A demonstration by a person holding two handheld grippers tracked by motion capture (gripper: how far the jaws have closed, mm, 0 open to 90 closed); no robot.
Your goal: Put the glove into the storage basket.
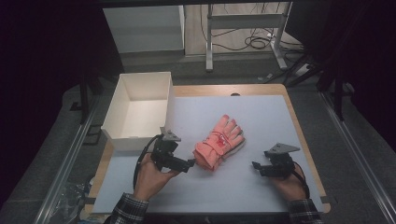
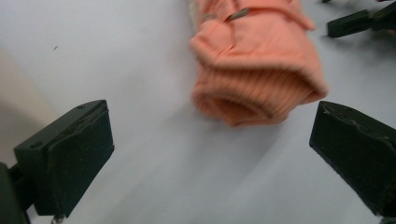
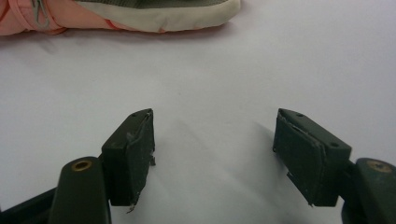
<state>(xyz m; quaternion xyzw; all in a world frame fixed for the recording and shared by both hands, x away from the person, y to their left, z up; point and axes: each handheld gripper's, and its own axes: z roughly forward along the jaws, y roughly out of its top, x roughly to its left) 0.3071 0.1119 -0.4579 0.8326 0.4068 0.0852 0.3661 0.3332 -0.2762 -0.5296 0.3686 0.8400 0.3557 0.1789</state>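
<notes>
Our left gripper [image 1: 190, 163] stands with its jaws spread wide and nothing between them, pointing right across the table [image 1: 261, 121] toward the knitted cuff of the pink gloves [image 1: 218, 142]. In the left gripper view the ribbed cuff [image 2: 254, 93] lies just ahead of the two black pads and between their lines, not touching either. We judge that the jaws are held this wide so that the thick rolled cuff can fit between them.

Our right gripper [image 1: 256, 165] is also parted, somewhat less wide, and holds nothing. It sits near the right edge of the table, pointing left, apart from the gloves. In the right gripper view the pale palm side of the gloves [image 3: 154, 16] runs along the far edge, with bare table between it and the pads.

The gloves lie stacked together in the middle of the table, fingers pointing far and right, cuff toward the near left. They rest flat and loose, gripped by neither side. The white box [image 1: 140, 109] stands open at the far left, beside the left hand [image 1: 152, 179]; we take it as the likely place for the gloves, which would explain why the left gripper works at the cuff end nearest the box.
</notes>
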